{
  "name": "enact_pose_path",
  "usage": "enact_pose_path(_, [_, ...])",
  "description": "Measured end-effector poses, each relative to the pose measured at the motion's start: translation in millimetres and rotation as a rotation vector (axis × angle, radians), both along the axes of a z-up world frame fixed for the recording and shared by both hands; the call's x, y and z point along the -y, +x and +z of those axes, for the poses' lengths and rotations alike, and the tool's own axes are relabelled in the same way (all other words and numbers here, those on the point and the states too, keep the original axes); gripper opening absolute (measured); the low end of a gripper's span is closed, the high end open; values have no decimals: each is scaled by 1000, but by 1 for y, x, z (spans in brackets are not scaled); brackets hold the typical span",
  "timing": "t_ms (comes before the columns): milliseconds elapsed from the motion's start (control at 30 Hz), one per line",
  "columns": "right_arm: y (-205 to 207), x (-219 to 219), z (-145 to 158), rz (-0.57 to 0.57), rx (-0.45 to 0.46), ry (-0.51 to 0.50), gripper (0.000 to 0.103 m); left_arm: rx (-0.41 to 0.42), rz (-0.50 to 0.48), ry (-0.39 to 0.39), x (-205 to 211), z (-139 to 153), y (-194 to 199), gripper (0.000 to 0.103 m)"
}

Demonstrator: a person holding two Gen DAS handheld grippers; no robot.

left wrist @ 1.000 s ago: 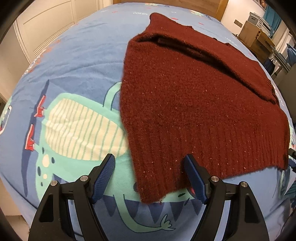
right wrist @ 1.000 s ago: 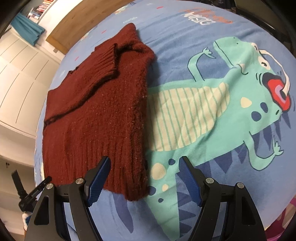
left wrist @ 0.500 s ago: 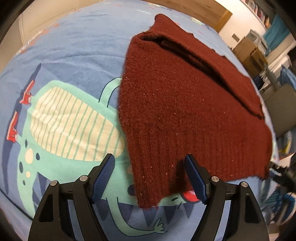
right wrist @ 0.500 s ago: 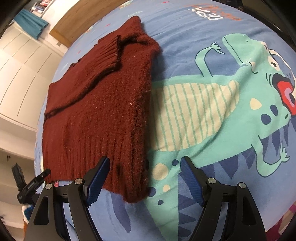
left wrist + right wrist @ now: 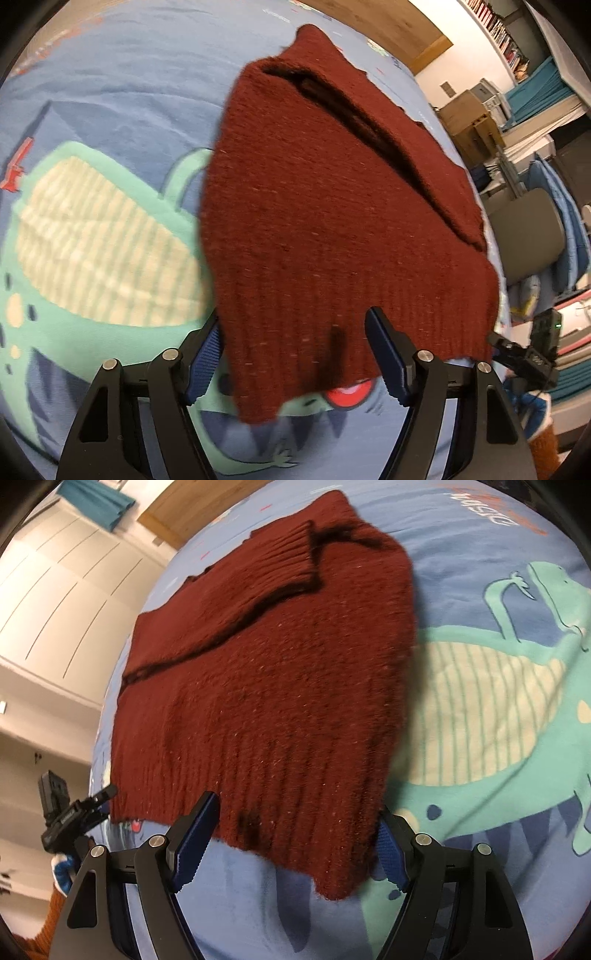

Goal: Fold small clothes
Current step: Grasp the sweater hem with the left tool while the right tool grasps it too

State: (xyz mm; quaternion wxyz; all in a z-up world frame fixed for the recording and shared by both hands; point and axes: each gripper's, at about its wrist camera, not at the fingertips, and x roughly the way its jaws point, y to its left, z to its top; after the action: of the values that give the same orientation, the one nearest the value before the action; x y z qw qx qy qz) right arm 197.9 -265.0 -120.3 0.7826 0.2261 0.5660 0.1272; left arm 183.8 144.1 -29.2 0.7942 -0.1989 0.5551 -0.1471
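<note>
A dark red knitted sweater (image 5: 332, 206) lies flat on the blue dinosaur bedsheet (image 5: 110, 92), sleeves folded across its top. My left gripper (image 5: 295, 365) is open, its blue pads straddling the near left corner of the ribbed hem. The sweater also shows in the right wrist view (image 5: 266, 686). My right gripper (image 5: 291, 842) is open, its pads on either side of the near right hem corner. The far-side pad of each gripper is partly hidden by the hem.
The bedsheet (image 5: 498, 709) carries a large teal dinosaur print. A grey chair (image 5: 528, 236) and shelves stand beyond the bed's right edge. White wardrobe doors (image 5: 62, 590) stand past the left edge. The other gripper (image 5: 70, 819) shows at the hem's far corner.
Both grippers have moved forward to the hem, so each hem corner now sits between open pads instead of ahead of them. The sweater itself has not moved.
</note>
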Motion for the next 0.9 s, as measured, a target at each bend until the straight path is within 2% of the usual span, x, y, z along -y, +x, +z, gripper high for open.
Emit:
enact_pose_path(167, [0, 4, 0, 1, 0, 23, 80, -17, -33, -87, -1, 1, 1, 65])
enact_pose_path(267, [0, 7, 0, 6, 2, 31, 78, -19, -65, -98, -2, 2, -2, 63])
enact_pose_path(500, [-3, 13, -4, -17, 8, 69, 77, -46, -31, -163, -12, 1, 7, 44])
enact_pose_path(567, [-3, 14, -3, -11, 12, 82, 70, -53, -24, -171, -15, 2, 10, 42])
enact_pose_path(733, [-2, 9, -2, 7, 17, 101, 67, -52, -25, -159, -22, 4, 12, 40])
enact_pose_path(900, [-3, 17, -3, -23, 13, 137, 57, -51, -28, -150, -17, 6, 11, 39])
